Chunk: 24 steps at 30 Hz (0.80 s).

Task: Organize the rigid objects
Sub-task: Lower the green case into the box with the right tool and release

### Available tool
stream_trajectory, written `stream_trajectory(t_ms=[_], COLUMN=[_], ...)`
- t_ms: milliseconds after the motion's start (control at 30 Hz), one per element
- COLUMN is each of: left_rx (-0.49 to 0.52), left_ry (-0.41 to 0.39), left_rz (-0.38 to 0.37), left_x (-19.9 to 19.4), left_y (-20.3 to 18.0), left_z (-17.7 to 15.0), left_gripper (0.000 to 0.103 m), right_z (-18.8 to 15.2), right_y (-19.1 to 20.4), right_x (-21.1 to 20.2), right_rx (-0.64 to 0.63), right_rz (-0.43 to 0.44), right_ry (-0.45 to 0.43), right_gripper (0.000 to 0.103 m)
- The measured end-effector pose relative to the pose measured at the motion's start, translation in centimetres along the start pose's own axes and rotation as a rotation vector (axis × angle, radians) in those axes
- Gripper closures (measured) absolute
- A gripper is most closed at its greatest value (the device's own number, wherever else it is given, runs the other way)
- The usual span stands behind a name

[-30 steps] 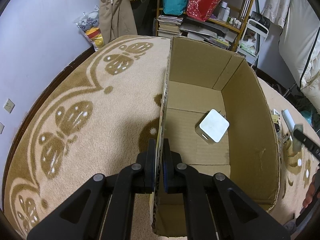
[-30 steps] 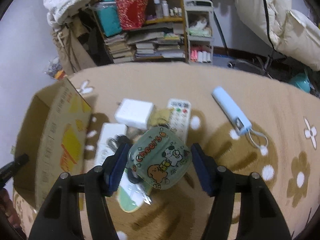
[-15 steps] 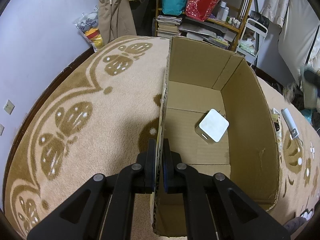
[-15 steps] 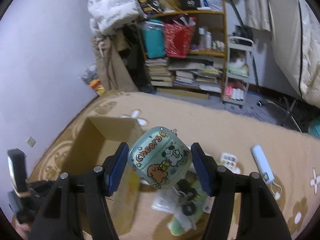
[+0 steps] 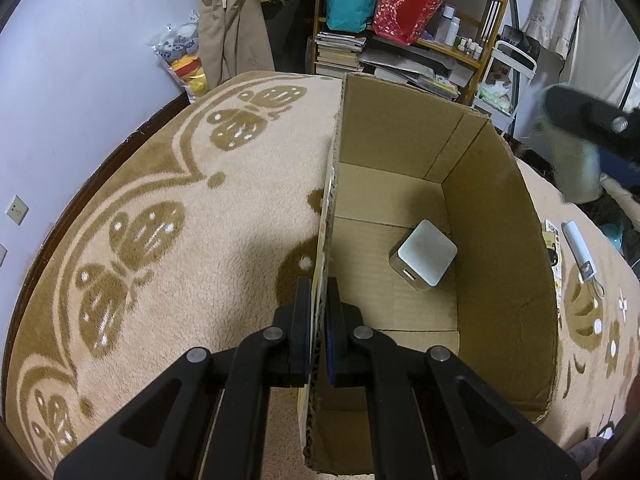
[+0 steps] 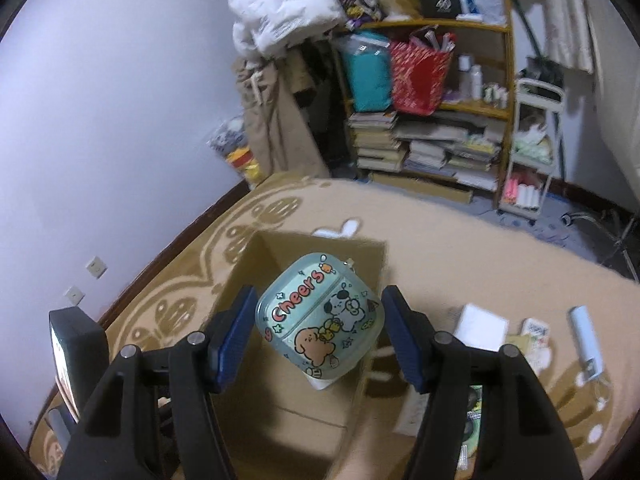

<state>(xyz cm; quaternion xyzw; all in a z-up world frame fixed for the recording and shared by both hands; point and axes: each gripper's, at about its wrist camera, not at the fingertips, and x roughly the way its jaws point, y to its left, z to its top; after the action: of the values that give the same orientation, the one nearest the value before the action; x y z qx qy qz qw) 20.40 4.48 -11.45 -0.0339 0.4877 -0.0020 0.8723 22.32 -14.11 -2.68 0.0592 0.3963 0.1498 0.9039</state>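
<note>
An open cardboard box (image 5: 492, 220) stands on the beige carpet, and a white cube (image 5: 426, 256) lies on its floor. My left gripper (image 5: 319, 320) is shut on the box's near left wall. My right gripper (image 6: 319, 296) is shut on a pale green rounded case (image 6: 324, 332) printed with "Cheers" and cartoon dogs. It hangs in the air above the box (image 6: 320, 238). In the left wrist view the right gripper (image 5: 592, 120) shows blurred at the upper right, beyond the box's right wall, with the green case (image 5: 572, 168) under it.
On the carpet right of the box lie a white square box (image 6: 482, 328), a remote (image 6: 536, 336) and a light blue power bank (image 6: 586, 336). A cluttered wooden shelf (image 6: 432, 120) and a white cart (image 6: 532, 152) stand along the back wall.
The right gripper lifted the green case off the pile on the carpet and carried it up and left to above the box. The left gripper kept its hold on the box wall.
</note>
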Motion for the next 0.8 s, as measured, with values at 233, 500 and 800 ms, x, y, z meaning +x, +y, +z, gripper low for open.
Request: stream_trajectory(t_ms=[233,500,800], left_rx=[-0.011,-0.05,-0.042], left_ry=[-0.002,-0.008,-0.011], left_rz=[-0.012,-0.023,-0.014], left_x=[-0.1,-0.1,-0.1], left_y=[0.1,0.6,0.6], left_z=[0.0,0.1,0.2], left_gripper=[0.098,0.097,0.097], right_z=[-2.4,-2.5,-1.0], right_y=[1.2,0.9,-1.8], right_x=[2.4,2.2,-0.4], right_rx=[-0.074,-0.101,-0.085], right_rz=[-0.007,-0.004,-0.065], right_ry=[0.078,0.062,-0.012], right_gripper=[0.035,0.035,0.012])
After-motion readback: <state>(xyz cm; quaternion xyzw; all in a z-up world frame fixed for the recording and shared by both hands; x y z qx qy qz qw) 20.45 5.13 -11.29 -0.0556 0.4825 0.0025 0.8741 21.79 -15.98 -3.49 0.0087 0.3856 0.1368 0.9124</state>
